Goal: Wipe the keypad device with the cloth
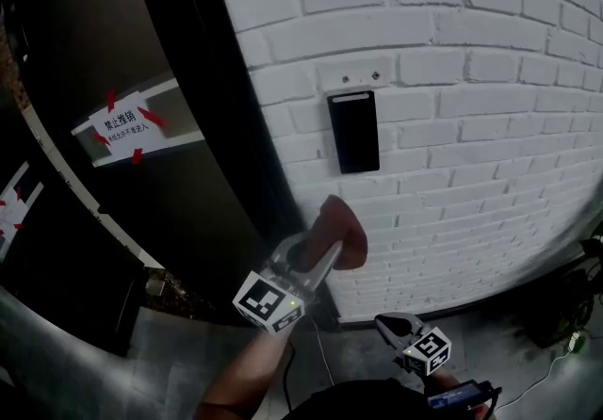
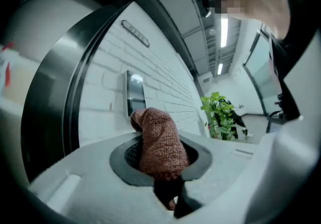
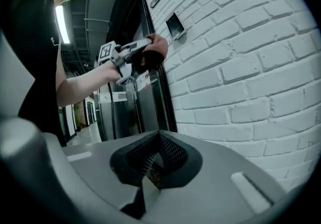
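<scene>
The black keypad device (image 1: 353, 131) hangs on the white brick wall (image 1: 490, 107); it also shows as the keypad device (image 2: 135, 95) and, far up the wall, the keypad device (image 3: 175, 25). My left gripper (image 1: 325, 244) is shut on a reddish-brown cloth (image 1: 341, 232), held below the device and apart from it. The cloth (image 2: 159, 142) bulges out of the left gripper (image 2: 163, 168). My right gripper (image 1: 396, 326) hangs low by the wall's foot; the right gripper (image 3: 150, 165) has its jaws together with nothing in them. The left gripper (image 3: 145, 54) with the cloth (image 3: 154, 52) shows from below.
A dark door frame (image 1: 212, 98) borders the wall on the left, with a glass door carrying a white taped notice (image 1: 124, 126). A green plant (image 2: 220, 115) stands down the corridor. Cables (image 1: 556, 371) lie on the floor at lower right.
</scene>
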### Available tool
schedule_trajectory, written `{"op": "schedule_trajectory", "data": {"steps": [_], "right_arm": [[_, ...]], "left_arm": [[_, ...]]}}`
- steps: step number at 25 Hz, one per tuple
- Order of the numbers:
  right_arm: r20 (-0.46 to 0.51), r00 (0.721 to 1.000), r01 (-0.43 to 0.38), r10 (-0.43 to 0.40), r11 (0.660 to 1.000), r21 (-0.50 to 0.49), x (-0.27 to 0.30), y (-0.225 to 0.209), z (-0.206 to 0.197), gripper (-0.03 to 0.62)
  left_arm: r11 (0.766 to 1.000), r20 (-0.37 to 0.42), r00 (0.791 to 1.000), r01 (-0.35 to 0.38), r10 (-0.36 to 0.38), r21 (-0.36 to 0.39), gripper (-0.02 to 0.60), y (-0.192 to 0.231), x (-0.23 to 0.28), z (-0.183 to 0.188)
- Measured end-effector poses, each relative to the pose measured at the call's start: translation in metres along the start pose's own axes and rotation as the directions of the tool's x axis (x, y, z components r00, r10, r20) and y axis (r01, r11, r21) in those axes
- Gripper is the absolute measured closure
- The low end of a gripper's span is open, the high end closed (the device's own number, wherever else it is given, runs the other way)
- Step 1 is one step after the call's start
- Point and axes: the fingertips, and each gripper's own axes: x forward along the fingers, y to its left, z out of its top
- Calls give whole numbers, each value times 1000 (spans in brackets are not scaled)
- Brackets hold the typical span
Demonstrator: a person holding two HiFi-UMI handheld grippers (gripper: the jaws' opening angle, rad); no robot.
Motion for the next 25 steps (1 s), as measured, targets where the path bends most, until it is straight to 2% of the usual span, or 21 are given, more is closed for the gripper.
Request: {"op": "schedule_trajectory", "data": {"steps": [2, 4, 5, 6, 7, 8, 10, 11, 12, 13, 15, 17, 20, 21, 22, 25], "right_arm": [[4, 1000, -17, 17, 1000, 20, 2, 1, -4, 592], [8, 1000, -29, 29, 999, 28, 3, 3, -9, 592], [10, 999, -33, 32, 999, 35, 2, 4, -11, 592], [13, 999, -32, 32, 999, 44, 1, 4, -12, 592], [17, 999, -30, 29, 998, 54, -1, 4, -13, 592], [19, 1000, -25, 24, 998, 64, -2, 3, -15, 592], [31, 999, -18, 15, 996, 90, -6, 1, -15, 592], [36, 999, -13, 9, 995, 101, -10, 1, -16, 592], [37, 999, -4, 0, 994, 107, -14, -1, -17, 592], [34, 999, 10, -13, 995, 102, -18, -4, -20, 592], [13, 999, 35, -36, 997, 72, -23, -6, -26, 592], [-7, 999, 38, -37, 998, 48, -23, -2, -30, 592], [-7, 1000, 24, -23, 999, 49, -23, 5, -31, 592], [-4, 1000, 22, -22, 998, 52, -24, 6, -31, 592], [-1, 1000, 24, -24, 998, 55, -25, 5, -31, 592], [9, 999, 39, -40, 997, 73, -31, 0, -32, 592]], "left_arm": [[988, 8, 999, -35, 35, 147, 514, 16, 18, 52], [960, 19, 997, -83, 81, 266, 514, 33, 33, 102], [935, 21, 993, -114, 114, 335, 514, 44, 40, 125], [897, 21, 987, -152, 158, 415, 514, 55, 48, 145], [843, 22, 978, -192, 209, 502, 514, 66, 55, 163], [775, 27, 965, -225, 260, 591, 514, 75, 64, 178], [618, 10, 939, -235, 345, 750, 514, 89, 81, 191], [558, -32, 926, -199, 376, 806, 514, 93, 91, 188], [530, -90, 915, -146, 393, 836, 514, 95, 100, 181], [531, -145, 908, -96, 393, 842, 515, 93, 109, 175], [561, -213, 907, -30, 363, 827, 515, 84, 123, 172], [582, -250, 911, 13, 329, 813, 515, 71, 138, 170], [590, -278, 914, 54, 296, 806, 515, 52, 162, 163], [585, -292, 909, 69, 296, 808, 515, 47, 168, 157], [569, -308, 900, 85, 309, 818, 515, 44, 172, 149], [474, -352, 848, 139, 397, 870, 515, 39, 171, 114]]}}
